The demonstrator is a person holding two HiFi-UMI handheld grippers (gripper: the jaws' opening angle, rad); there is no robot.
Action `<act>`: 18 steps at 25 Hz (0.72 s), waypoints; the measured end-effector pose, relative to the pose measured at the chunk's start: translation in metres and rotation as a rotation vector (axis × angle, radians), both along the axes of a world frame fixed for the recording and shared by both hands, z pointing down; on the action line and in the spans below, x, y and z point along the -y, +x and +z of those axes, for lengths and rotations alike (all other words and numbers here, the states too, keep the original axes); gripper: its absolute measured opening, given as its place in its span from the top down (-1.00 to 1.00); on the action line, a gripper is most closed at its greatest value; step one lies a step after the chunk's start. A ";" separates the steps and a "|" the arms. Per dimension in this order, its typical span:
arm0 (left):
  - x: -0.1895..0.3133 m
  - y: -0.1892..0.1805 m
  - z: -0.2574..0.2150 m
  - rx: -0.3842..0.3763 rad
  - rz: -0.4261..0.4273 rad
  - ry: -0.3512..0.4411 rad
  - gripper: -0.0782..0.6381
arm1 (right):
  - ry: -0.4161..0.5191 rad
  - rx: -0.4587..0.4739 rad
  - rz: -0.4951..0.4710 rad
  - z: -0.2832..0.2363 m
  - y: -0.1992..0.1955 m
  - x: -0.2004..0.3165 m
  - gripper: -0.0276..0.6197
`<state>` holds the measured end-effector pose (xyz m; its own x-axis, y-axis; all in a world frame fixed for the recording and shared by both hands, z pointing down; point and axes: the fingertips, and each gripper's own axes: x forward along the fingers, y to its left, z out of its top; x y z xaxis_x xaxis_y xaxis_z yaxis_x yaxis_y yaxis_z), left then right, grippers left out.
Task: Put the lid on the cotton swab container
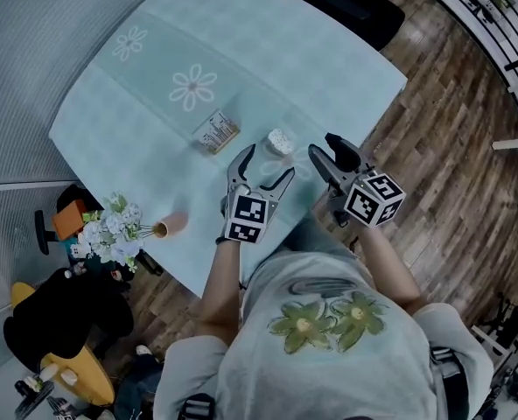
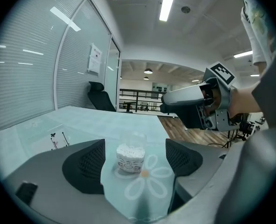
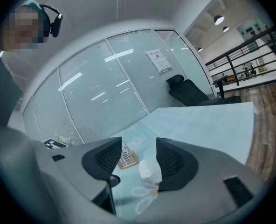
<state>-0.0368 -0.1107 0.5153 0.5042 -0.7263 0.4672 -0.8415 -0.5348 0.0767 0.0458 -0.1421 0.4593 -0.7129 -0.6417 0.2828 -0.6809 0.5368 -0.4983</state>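
Big pale-teal table [image 1: 329, 51] with a daisy-print cloth, all work at its near edge. My left gripper [image 1: 264, 166] is released, jaws wide apart. The small clear plastic cotton swab container [image 2: 130, 156], packed with white swabs, stands upright on the cloth between the pads and touches neither. My right gripper [image 1: 326, 150] is also released and empty, just beside the container on its right.

I see no loose lid anywhere. A clear top section shows above the swabs, and I can't tell if that is the lid already seated. My read: if it's on, back both claws off straight and don't clip the container. If it's not on, find the lid first, steady the body lightly with the left and press down square.

Around: a white-and-pale flower bouquet [image 1: 110, 230] lies at the table's left edge with its pinkish vase [image 1: 173, 225], well apart. A small flat printed packet [image 1: 216, 132] sits near the container's left. Neither blocks the way.
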 end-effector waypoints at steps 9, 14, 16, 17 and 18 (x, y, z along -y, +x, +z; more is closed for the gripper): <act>0.019 0.009 0.040 0.032 0.041 -0.056 -0.34 | -0.081 0.002 -0.049 0.031 -0.016 0.014 0.25; 0.026 0.010 0.063 0.051 0.062 -0.096 -0.34 | -0.128 0.009 -0.068 0.052 -0.022 0.019 0.28; 0.029 0.009 0.069 0.051 0.061 -0.102 -0.34 | -0.145 0.011 -0.072 0.058 -0.024 0.020 0.28; 0.031 0.008 0.071 0.051 0.062 -0.104 -0.34 | -0.151 0.014 -0.073 0.061 -0.025 0.020 0.28; 0.032 0.008 0.074 0.052 0.065 -0.106 -0.34 | -0.156 0.018 -0.073 0.063 -0.027 0.021 0.28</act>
<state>-0.0285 -0.1427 0.5891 0.5220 -0.6380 0.5661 -0.8096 -0.5796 0.0933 0.0192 -0.1631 0.5227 -0.7622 -0.5370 0.3616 -0.6328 0.5000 -0.5913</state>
